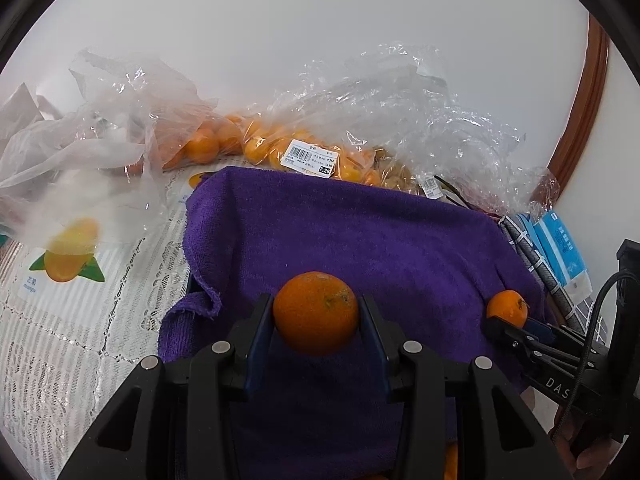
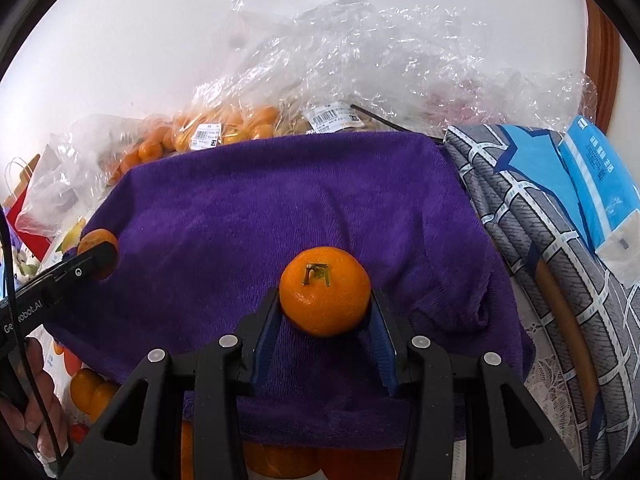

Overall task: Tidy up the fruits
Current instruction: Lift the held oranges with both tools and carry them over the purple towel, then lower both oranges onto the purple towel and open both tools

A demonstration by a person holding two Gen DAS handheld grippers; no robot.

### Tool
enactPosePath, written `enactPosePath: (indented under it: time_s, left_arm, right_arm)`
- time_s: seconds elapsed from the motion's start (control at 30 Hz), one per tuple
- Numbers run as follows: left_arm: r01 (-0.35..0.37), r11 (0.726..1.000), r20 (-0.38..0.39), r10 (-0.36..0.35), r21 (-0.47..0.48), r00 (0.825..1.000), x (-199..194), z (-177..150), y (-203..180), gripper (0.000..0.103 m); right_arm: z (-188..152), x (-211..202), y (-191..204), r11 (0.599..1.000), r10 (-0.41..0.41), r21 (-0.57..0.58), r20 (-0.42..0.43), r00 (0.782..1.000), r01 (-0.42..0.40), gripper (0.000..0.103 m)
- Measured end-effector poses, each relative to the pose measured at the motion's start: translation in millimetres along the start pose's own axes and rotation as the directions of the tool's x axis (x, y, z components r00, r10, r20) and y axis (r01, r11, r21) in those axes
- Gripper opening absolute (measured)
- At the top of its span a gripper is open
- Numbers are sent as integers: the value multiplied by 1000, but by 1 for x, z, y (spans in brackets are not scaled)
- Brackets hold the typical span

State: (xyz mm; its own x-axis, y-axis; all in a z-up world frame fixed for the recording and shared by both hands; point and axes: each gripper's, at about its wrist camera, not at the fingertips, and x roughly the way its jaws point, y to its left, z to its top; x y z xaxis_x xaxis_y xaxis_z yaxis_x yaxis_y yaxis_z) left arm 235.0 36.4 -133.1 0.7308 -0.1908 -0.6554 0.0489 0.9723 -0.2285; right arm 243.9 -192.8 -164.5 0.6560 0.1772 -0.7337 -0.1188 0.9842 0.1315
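Note:
My left gripper [image 1: 316, 314] is shut on an orange [image 1: 316, 312] and holds it above a purple towel [image 1: 360, 232]. My right gripper [image 2: 324, 308] is shut on a second orange with a green stem [image 2: 325, 290], also above the purple towel [image 2: 280, 208]. In the left wrist view the right gripper [image 1: 505, 322] shows at the right with its orange [image 1: 507, 307]. In the right wrist view the left gripper [image 2: 96, 256] shows at the left with its orange [image 2: 97, 239]. More oranges [image 2: 280, 460] lie below the towel's near edge.
Clear plastic bags of small oranges [image 1: 304, 152] lie behind the towel, with crumpled empty bags [image 1: 100, 120] at the left. A lace tablecloth with mango pictures [image 1: 64, 264] is at the left. Folded grey cloth [image 2: 540, 240] and a blue packet [image 2: 600, 184] lie at the right.

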Motion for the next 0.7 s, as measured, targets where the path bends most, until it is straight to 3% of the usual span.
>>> enactPosePath:
  time_s: [0.43,0.5,0.57,0.7]
  left_arm:
    - [3,1000,1,-3,21,1000,0,0,-4,40]
    - [1,1000,2,-1,23,1000,0,0,-4,40]
    - [9,1000,4,-9,19,1000,-1,0,-4,40]
    - [24,1000,19,-24,10,1000,-5,0,-4,44]
  right_arm:
    - [0,1,2,1000,3,-8,0,1000,-3,45]
    - [0,-3,2,1000,2,-8,14,1000,-2,47]
    - [1,-7,0,1000,-4,-1,35,999,5,57]
    - [2,-17,-6,1000,-11,28,70,997,9,60]
